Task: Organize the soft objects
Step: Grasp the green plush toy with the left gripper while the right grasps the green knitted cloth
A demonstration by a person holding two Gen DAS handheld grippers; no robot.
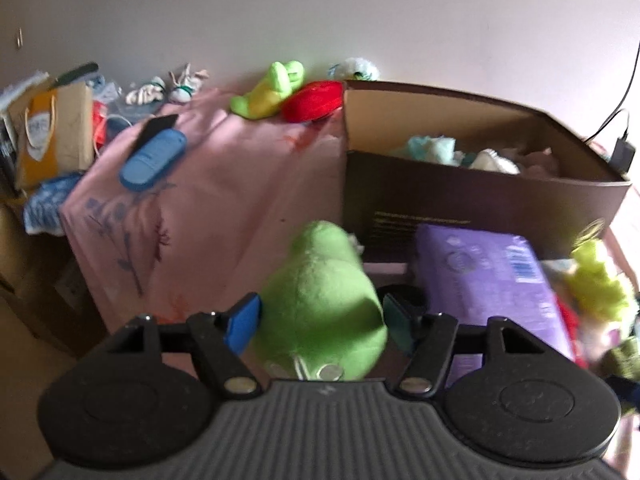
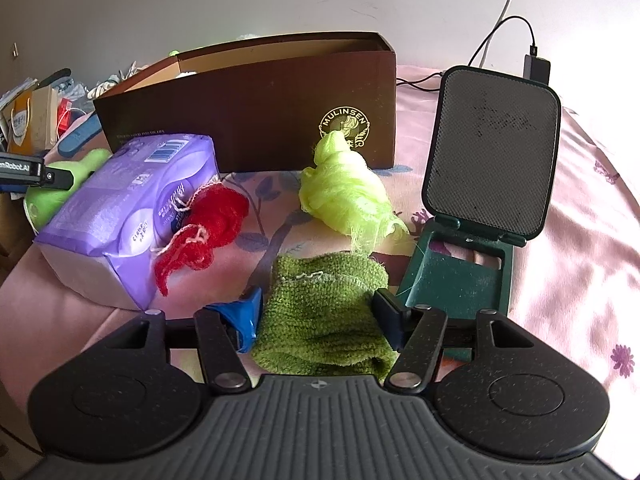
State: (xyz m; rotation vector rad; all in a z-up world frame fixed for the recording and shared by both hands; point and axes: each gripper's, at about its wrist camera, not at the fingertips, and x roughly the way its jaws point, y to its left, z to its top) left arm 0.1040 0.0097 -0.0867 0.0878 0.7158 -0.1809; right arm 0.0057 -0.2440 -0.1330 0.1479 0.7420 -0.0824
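- The left gripper [image 1: 322, 322] has a light green plush toy [image 1: 324, 300] between its blue-tipped fingers [image 1: 242, 322]. The left pad touches the toy's side. The right pad sits just beside it, and motion blur keeps me from telling whether it presses, so a firm pinch cannot be confirmed.
- The plush toy's lower end is hidden behind the gripper body. Only a small cord and metal discs show there.
- The right gripper [image 2: 318, 320] straddles a folded dark green knitted cloth [image 2: 324, 320] lying on the pink floral bedsheet [image 2: 580, 280]. Both pads sit at the cloth's edges, seemingly without squeezing it. Its near edge is hidden by the gripper.
- A brown cardboard box [image 1: 480, 200] stands open on the bed. From the left wrist view, pale soft items [image 1: 452, 152] lie inside, too blurred to identify. From the right wrist view its interior is almost wholly hidden by the front wall.
- A purple tissue pack [image 2: 120, 216] lies in front of the box, with a red mesh puff [image 2: 204, 232] leaning against it.
- A lime mesh puff [image 2: 348, 196] lies near the box's front wall, just beyond the knitted cloth.
- A dark green folding stand [image 2: 488, 168] sits on the right, its base partly hidden behind the gripper finger.
- At the bed's far edge lie a green-and-yellow plush [image 1: 268, 90] touching a red cushion [image 1: 314, 100], with a blue case [image 1: 154, 158] further left.
- Clutter at the left edge is cut off and unclear.
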